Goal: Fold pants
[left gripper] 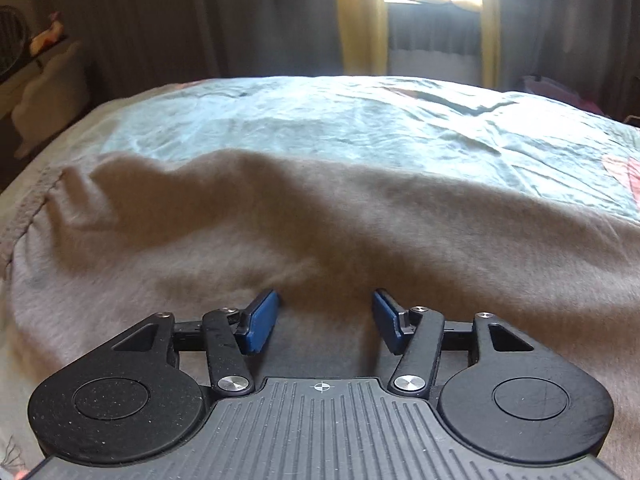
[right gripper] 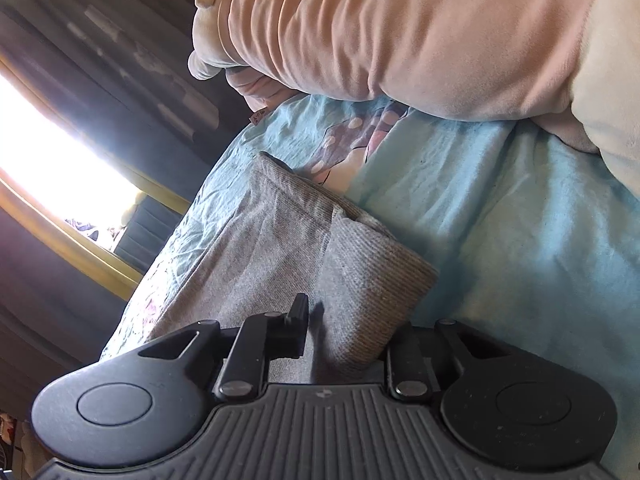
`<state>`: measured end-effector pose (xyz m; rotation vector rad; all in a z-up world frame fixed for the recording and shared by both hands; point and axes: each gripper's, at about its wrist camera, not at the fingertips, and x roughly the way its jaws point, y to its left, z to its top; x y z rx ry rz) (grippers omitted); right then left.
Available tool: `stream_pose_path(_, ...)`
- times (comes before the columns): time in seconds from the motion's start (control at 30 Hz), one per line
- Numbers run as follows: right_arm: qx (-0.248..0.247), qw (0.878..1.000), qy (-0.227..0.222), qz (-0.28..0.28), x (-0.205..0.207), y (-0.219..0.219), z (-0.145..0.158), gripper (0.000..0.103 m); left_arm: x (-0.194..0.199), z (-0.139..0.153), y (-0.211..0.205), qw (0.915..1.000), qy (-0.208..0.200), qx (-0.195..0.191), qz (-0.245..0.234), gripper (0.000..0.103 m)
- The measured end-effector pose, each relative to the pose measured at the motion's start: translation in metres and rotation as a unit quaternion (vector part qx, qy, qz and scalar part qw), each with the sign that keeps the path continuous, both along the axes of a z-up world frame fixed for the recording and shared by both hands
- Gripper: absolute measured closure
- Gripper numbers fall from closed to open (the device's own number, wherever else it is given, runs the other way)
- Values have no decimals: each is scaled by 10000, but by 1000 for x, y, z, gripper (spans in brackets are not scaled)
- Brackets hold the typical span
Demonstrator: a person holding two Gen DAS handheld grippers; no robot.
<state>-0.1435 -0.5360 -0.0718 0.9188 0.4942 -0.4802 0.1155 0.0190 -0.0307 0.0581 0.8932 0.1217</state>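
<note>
Left tongs (left gripper: 326,320) spread apart over the grey pants (left gripper: 280,232), bare sheet (left gripper: 320,120) ahead; right tongs (right gripper: 344,332) straddle the cuff (right gripper: 372,280), one finger hidden, so grip unclear.

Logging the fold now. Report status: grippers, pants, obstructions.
Left gripper open, low over grey pants. Right gripper straddles ribbed cuff, grip unclear. Plush toy on bedsheet, apart from pants.
</note>
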Motion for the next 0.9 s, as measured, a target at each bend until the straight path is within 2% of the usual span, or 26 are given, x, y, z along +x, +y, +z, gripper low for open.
stream_pose_path(0.03,-42,10000,58,-12,3,1,1,82,-3,3,11,9999,53,-106,99,36)
stream_pose_path(0.1,-174,9996,191,-61,6,4,4,89,-14,12,37,9988,129,-426,208,27)
stream_pose_path(0.2,-425,9986,322,-50,10,10,16,94,-45,31,78,9959,8,-754,502,19)
stream_pose_path(0.33,-1421,9885,478,216,27,42,61,95,-93,62,129,9893,-341,-1164,816,17)
stream_pose_path(0.43,-2371,9661,219,993,57,100,109,95,-117,81,148,9860,-569,-1305,871,17)
stream_pose_path(0.53,-2779,9395,-167,1997,89,175,139,95,-131,97,146,9885,-785,-1127,627,17)
stream_pose_path(0.57,-2905,9264,-243,2382,101,207,142,95,-134,100,142,9892,-869,-1063,515,17)
stream_pose_path(0.63,-3057,8997,-291,3102,117,262,136,95,-139,103,132,9900,-951,-990,311,16)
stream_pose_path(0.7,-3021,8774,-130,3724,130,313,113,94,-141,103,121,9904,-916,-1032,96,15)
stream_pose_path(0.8,-2641,8582,506,4373,145,359,66,88,-142,90,101,9908,-721,-1126,-203,14)
stream_pose_path(0.87,-2320,8591,880,4476,144,365,47,82,-140,84,90,9905,-580,-1149,-488,14)
stream_pose_path(0.9,-2133,8658,789,4457,137,360,49,78,-138,81,83,9901,-513,-1141,-639,14)
